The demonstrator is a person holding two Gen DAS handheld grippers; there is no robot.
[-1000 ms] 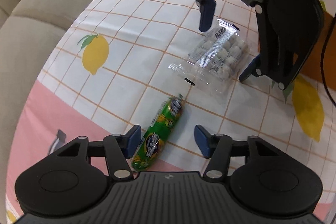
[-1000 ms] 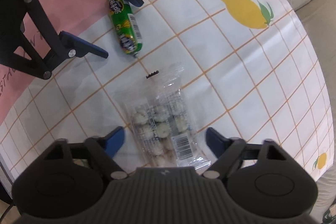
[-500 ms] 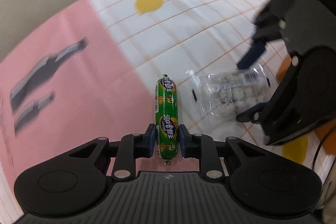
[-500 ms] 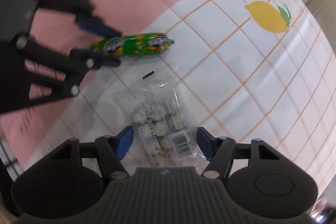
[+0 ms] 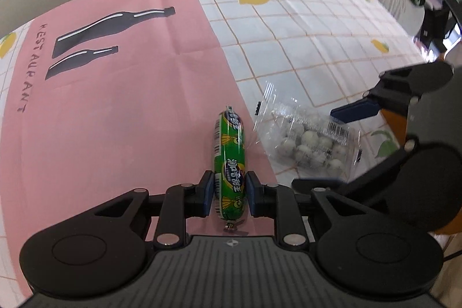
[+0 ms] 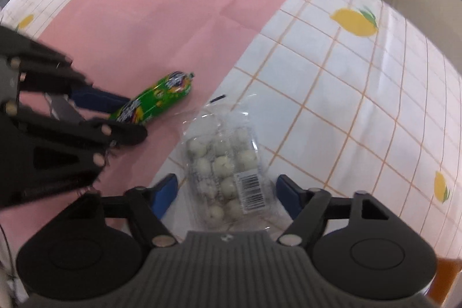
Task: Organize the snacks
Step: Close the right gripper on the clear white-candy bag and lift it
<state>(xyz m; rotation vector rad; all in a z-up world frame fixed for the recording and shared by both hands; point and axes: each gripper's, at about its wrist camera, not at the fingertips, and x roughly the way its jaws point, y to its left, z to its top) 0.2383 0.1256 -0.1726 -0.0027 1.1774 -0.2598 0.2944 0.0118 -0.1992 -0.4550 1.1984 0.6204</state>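
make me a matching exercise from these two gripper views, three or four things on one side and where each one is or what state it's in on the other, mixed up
1. green sausage snack
2. clear bag of white balls
3. black bottle print
4. right gripper

A. jaws apart, pads off the packet
B. pinched by the left gripper
C. on the pink cloth
D. lying on the lemon-check cloth

Pairs: 1-B, 2-D, 3-C, 4-A

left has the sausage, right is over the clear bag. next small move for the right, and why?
Probably close the right hand-held gripper: its jaws, just opening, straddle the clear snack bag without pressing it, while the left hand-held gripper already clamps the green sausage.
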